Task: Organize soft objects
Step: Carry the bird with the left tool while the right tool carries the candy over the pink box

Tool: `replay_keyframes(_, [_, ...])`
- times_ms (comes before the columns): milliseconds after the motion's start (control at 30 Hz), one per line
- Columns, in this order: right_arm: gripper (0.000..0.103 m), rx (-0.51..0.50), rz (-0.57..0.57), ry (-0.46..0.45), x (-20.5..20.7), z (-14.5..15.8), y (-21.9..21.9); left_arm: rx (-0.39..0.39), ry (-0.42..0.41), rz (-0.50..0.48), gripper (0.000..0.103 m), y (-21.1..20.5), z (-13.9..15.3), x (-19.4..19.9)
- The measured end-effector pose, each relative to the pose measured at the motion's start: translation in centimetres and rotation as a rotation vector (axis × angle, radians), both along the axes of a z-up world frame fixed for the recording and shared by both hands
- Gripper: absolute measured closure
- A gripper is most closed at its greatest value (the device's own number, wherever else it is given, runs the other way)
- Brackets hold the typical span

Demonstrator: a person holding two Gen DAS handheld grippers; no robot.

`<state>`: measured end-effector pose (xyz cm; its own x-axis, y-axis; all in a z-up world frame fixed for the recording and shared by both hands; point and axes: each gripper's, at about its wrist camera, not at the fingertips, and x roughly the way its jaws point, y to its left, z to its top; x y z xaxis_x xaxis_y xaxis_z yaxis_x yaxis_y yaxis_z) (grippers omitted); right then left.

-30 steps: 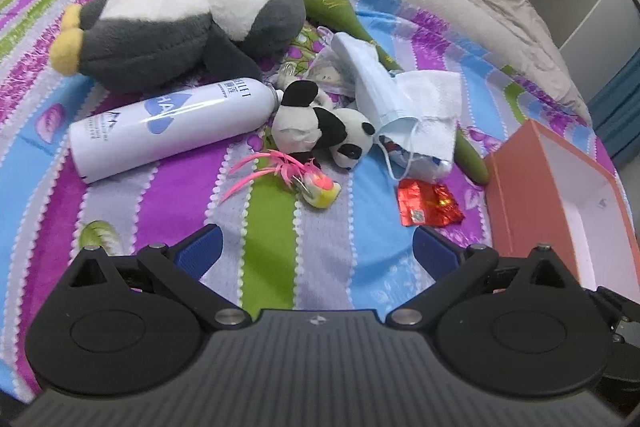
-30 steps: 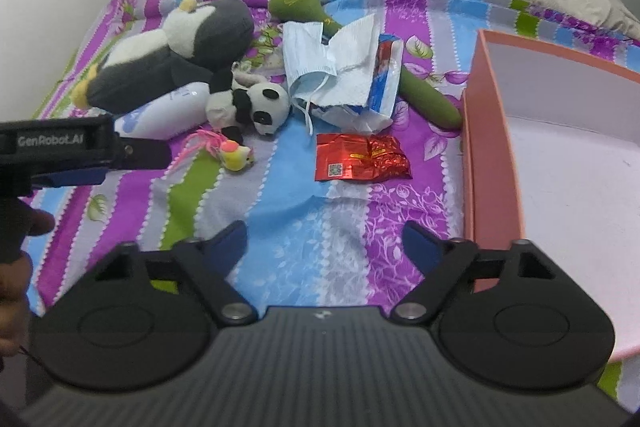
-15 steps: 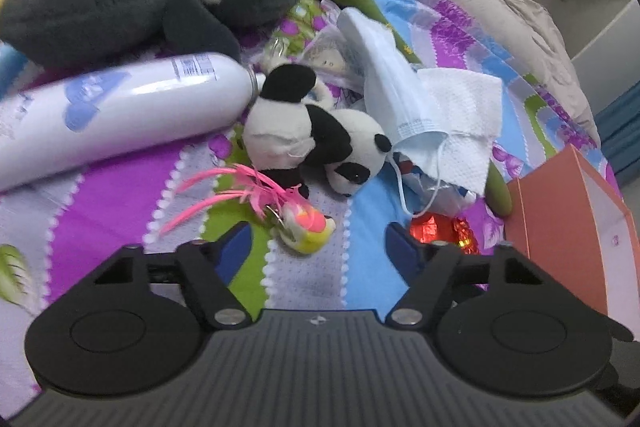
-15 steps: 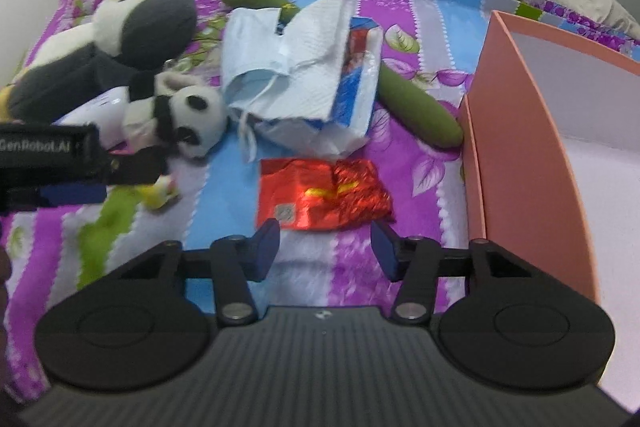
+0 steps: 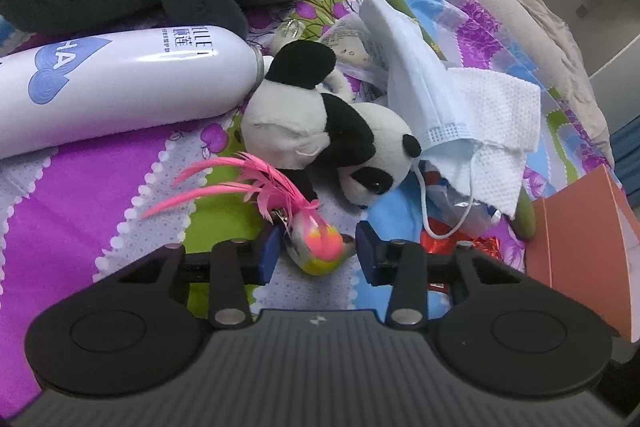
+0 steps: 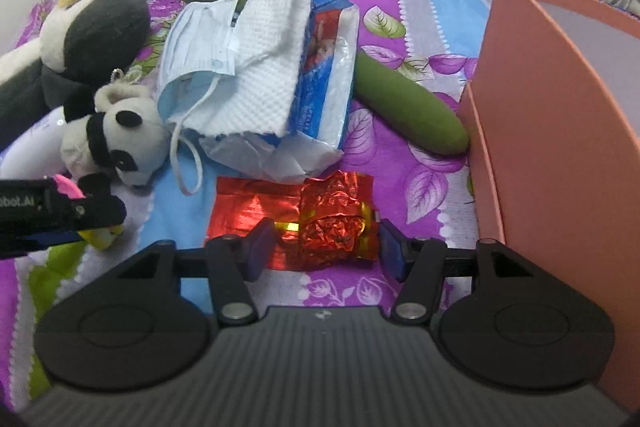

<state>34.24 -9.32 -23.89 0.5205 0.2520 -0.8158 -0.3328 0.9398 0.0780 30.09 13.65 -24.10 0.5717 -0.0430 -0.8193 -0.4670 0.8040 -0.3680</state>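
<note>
left tool (image 5: 316, 254) closing around the feathered bird toy (image 5: 316, 247), right tool (image 6: 326, 247) half-open, widening, straddling the red foil packet (image 6: 316, 217); both positioned for pickup toward nearby pink box (image 6: 560, 131).

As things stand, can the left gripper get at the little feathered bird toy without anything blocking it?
Probably yes. The bird toy already sits between the left gripper fingers, which are closing around it. Nothing lies over it; the small panda is just behind, apart from the fingers.
</note>
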Motion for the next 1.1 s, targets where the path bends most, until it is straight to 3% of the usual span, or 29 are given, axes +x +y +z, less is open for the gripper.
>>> replay_keyframes(100, [0.053, -0.007, 0.0, 0.008, 0.0, 0.1, 0.0, 0.018, -0.003, -0.006, 0.057, -0.2, 0.4, -0.2])
replay_keyframes(133, [0.062, -0.019, -0.002, 0.004, -0.2, 0.3, 0.0, 0.02, -0.004, -0.009, 0.058, -0.3, 0.5, -0.4])
replay_keyframes(467, [0.067, -0.034, 0.017, -0.009, -2.4, 2.5, -1.0, 0.055, -0.008, -0.045, 0.058, -1.8, 3.0, -2.9])
replay_keyframes(800, [0.073, -0.028, 0.033, -0.025, -7.0, 5.1, -2.3, 0.094, -0.03, -0.1, 0.058, -3.7, 6.7, -7.2])
replay_keyframes(900, [0.08, -0.028, 0.034, -0.03, -8.4, 5.9, -2.6, 0.103, -0.04, -0.115, 0.058, -4.2, 7.8, -8.7])
replay_keyframes(1100, [0.08, -0.027, 0.046, -0.05, -11.2, 7.1, -2.9, 0.123, -0.06, -0.149, 0.058, -5.1, 9.4, -11.4])
